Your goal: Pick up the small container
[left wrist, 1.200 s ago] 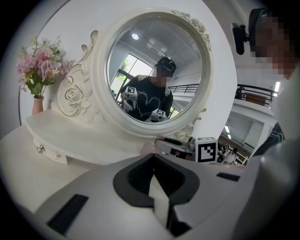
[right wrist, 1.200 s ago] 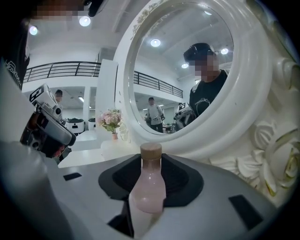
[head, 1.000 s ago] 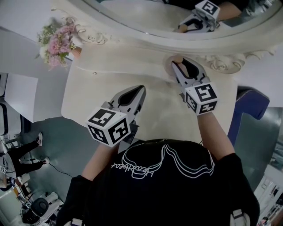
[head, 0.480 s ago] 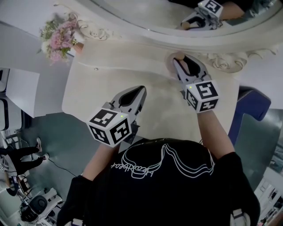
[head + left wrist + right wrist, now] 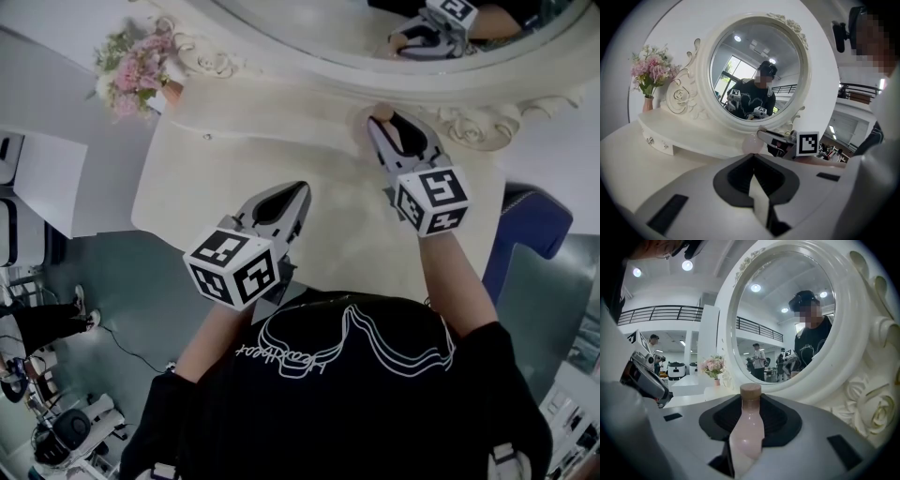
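**Head view.** The right tongs [image 5: 382, 127] pinch the bottle [image 5: 382, 113] just below the mirror [image 5: 375, 42], right against its carved frame. Only the tan cap shows past the tips. I cannot tell whether the base rests on the tabletop [image 5: 234, 178]. The left tongs [image 5: 302, 192] are pressed together and empty, well back from the mirror. The likely trouble is a straight lift: the frame juts out close to the cap, so cap or tips could knock it and jar the grip.

**Left gripper view.** The jaws meet along one seam with nothing between them. Below the mirror the bottle shows as a pale pink, rounded body. The tabletop is cream and smooth with a soft sheen. The frame is moulded in scrolls.

**Right gripper view.** The bottle is smooth and glossy, with sloped shoulders narrowing to a neck under a flat, matte cap. The dark pads hold its body. On so slick and tapered a wall, a light squeeze could let it slide down or tilt. The hard rose carving [image 5: 876, 411] on the frame stands just beside it.
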{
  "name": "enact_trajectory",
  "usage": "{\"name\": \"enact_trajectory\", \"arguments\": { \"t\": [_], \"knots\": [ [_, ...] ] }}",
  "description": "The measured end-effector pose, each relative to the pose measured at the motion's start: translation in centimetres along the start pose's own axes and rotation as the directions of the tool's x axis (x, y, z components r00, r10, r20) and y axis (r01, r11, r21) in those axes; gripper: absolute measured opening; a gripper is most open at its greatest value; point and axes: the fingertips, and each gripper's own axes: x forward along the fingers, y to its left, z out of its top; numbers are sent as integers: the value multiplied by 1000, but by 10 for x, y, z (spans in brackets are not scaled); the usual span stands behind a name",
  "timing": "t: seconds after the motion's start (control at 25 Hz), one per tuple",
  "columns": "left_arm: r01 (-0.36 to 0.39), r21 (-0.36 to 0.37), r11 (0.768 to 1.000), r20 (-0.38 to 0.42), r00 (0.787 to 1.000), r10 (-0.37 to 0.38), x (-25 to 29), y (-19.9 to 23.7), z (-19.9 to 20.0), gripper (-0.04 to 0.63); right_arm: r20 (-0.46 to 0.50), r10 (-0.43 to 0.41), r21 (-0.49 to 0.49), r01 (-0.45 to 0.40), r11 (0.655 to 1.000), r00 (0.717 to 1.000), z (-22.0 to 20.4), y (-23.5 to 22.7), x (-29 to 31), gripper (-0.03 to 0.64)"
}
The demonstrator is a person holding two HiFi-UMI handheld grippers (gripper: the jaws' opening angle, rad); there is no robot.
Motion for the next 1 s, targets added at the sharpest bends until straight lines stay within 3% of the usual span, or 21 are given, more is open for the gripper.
{"name": "enact_trajectory", "arguments": {
  "t": [1.0],
  "knots": [
    [15, 72, 997, 68, 998, -20, -24, -91, -14, 5, 15, 108, 23, -108, 994, 994, 28, 56, -144, 124]
  ]
}}
